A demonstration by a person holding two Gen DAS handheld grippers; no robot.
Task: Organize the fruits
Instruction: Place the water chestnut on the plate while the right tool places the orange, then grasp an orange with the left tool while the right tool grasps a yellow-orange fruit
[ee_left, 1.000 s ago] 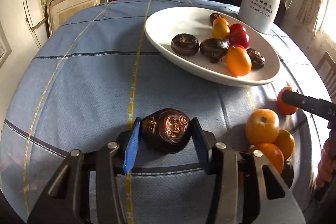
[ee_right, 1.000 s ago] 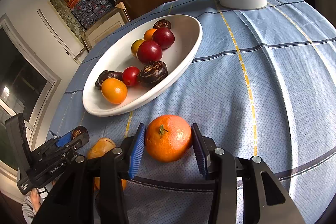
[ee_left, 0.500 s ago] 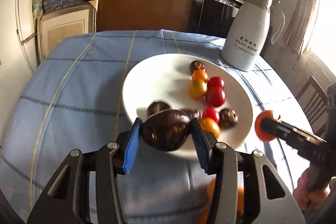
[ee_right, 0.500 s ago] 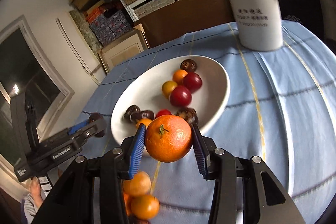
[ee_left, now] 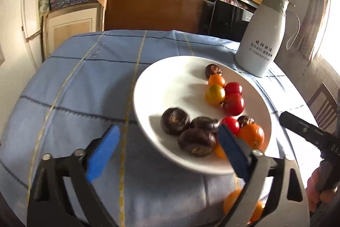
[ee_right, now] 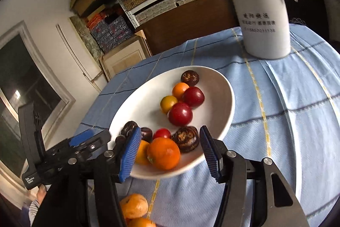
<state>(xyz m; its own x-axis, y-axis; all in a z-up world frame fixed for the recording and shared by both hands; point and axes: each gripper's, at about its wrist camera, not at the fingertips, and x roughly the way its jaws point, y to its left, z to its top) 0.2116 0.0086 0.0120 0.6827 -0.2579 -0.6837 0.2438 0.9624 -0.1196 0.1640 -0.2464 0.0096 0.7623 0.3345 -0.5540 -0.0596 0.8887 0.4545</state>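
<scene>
A white oval plate holds red, yellow, orange and dark brown fruits. My left gripper hovers over the plate's near rim, its jaws opening wide with nothing pressed between the blue pads. A dark brown fruit lies on the plate just beyond them. In the right wrist view my right gripper is opening too. An orange sits on the plate between its pads, with gaps on both sides. The left gripper shows at the plate's left edge.
A tall white jug with printed text stands behind the plate on the blue checked tablecloth. Loose oranges lie on the cloth near the table's front edge, under the grippers. Shelves and boxes fill the background, and a chair stands at the right.
Both grippers carried their fruit up from the cloth to the plate and spread their jaws. The dark fruit and the orange now rest on the plate, free of the pads.
</scene>
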